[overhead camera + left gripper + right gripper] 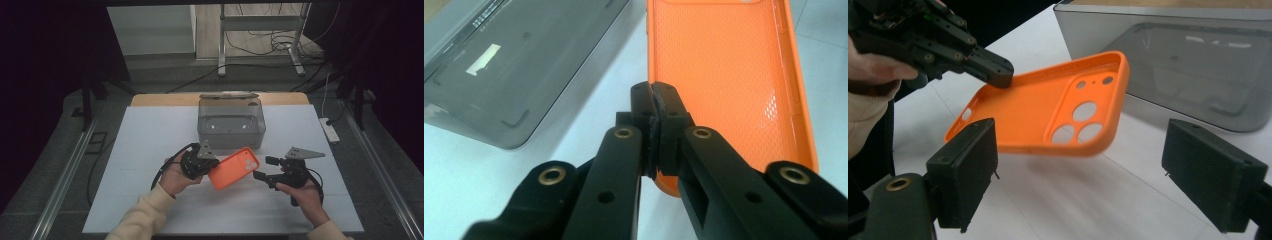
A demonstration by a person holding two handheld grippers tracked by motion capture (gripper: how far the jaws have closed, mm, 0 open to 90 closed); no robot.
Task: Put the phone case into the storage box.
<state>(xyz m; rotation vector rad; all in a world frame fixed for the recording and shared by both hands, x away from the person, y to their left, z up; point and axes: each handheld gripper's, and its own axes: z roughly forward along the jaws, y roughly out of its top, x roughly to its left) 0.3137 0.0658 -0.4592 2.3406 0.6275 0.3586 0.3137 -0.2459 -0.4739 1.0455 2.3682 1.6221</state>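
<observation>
An orange phone case (235, 167) hangs just above the white table, in front of the box, with its hollow side up. My left gripper (209, 166) is shut on the case's left rim. In the left gripper view the jaws (654, 102) pinch the edge of the case (729, 75). My right gripper (265, 168) stands open just right of the case, apart from it. The right gripper view shows its two pads (968, 160) wide apart, with the camera-hole end of the case (1048, 110) ahead of them. There the left gripper (998, 72) grips the far rim.
A clear grey plastic box (231, 120) with its lid tipped back stands at the far middle of the white table (150, 140); it also appears behind the case (514, 60) (1188, 65). Cables trail from both grippers toward the person's hands.
</observation>
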